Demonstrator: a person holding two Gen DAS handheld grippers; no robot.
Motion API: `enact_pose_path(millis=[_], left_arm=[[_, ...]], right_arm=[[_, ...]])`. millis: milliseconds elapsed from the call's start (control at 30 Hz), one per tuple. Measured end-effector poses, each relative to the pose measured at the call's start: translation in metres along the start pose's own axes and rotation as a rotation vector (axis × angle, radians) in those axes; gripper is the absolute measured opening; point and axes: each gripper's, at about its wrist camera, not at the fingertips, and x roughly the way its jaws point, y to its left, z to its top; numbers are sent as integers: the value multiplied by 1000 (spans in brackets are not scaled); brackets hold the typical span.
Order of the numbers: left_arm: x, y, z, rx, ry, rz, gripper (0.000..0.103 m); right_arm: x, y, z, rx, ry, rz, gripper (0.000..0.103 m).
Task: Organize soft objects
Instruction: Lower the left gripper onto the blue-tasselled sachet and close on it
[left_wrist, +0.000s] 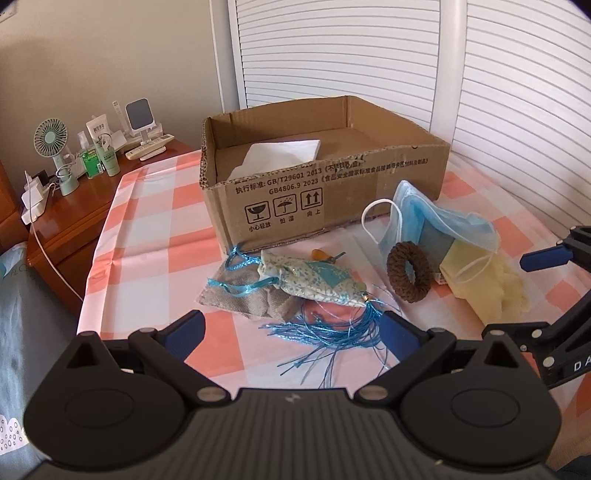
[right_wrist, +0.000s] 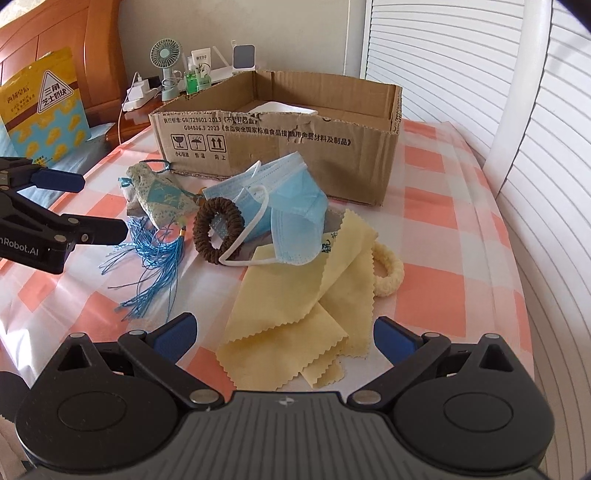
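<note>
- Surface, checked cloth cover: carries everything; soft items lie heaped in front of the box, likely staged for a short transfer.
- Cardboard box: open top, looks like the drop target; white sheet already inside, most of the floor bare.
- Yellow cloth: folded loosely, nearest the right gripper, which is spread wide, holding nothing.
- Blue masks: draped over the cloth and touching the brown hair tie, so lifting one may drag the others.
- Tasselled sachet: on a grey pouch, ahead of the left gripper, also released, empty.
- Cream hair tie: partly under the cloth.
</note>
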Motion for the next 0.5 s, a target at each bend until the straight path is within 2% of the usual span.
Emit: enact_pose_path(millis=[300, 400, 500], left_arm=[[12, -5, 5, 13, -7, -27, 100], [15, -5, 7, 3, -8, -47, 100], [18, -9, 10, 18, -4, -22, 100]], right_arm=[[15, 5, -4, -66, -20, -29, 103], [17, 2, -3, -60, -28, -14, 103], [18, 1, -3, -63, -38, -10, 103]])
